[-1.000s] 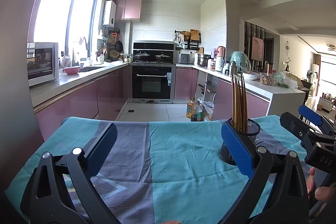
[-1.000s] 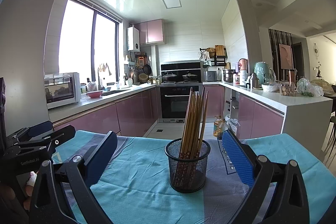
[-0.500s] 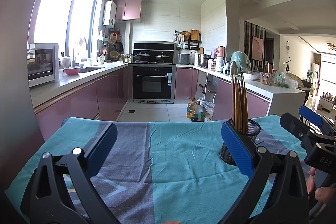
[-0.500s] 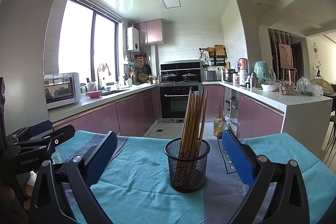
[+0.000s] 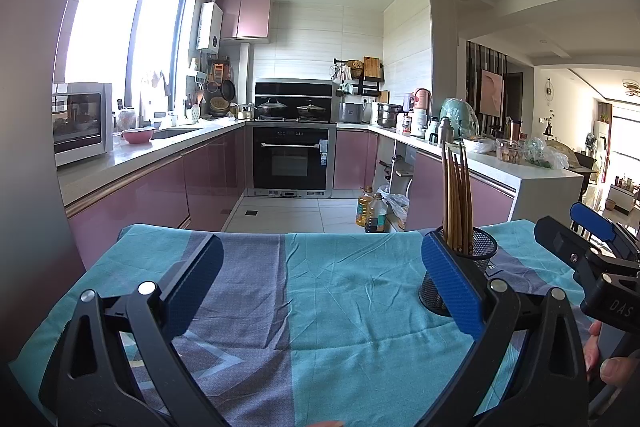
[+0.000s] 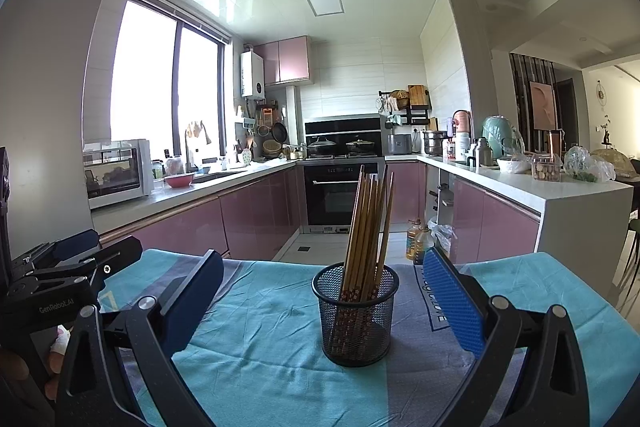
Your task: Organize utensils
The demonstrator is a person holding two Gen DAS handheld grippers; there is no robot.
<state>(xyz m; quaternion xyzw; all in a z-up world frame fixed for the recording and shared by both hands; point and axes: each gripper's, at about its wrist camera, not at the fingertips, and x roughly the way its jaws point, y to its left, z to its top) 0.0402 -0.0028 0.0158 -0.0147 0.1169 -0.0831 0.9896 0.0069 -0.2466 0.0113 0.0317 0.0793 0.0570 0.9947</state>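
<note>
A black mesh holder (image 6: 355, 311) stands on the teal and grey cloth (image 6: 260, 307), holding several wooden chopsticks (image 6: 370, 227) upright. My right gripper (image 6: 320, 297) is open and empty, its blue pads either side of the holder and a little short of it. In the left wrist view the holder (image 5: 476, 259) shows partly behind the right pad, with chopsticks (image 5: 456, 199) sticking up. My left gripper (image 5: 318, 283) is open and empty over bare cloth (image 5: 340, 299), left of the holder. The right gripper also shows at the right edge of the left wrist view (image 5: 592, 251).
The table's far edge (image 5: 320, 233) drops to the kitchen floor. Oil bottles (image 5: 370, 211) stand on the floor beyond it. Pink cabinets and a counter with a microwave (image 5: 80, 123) run along the left; a white counter (image 6: 540, 187) with jars and bags is on the right.
</note>
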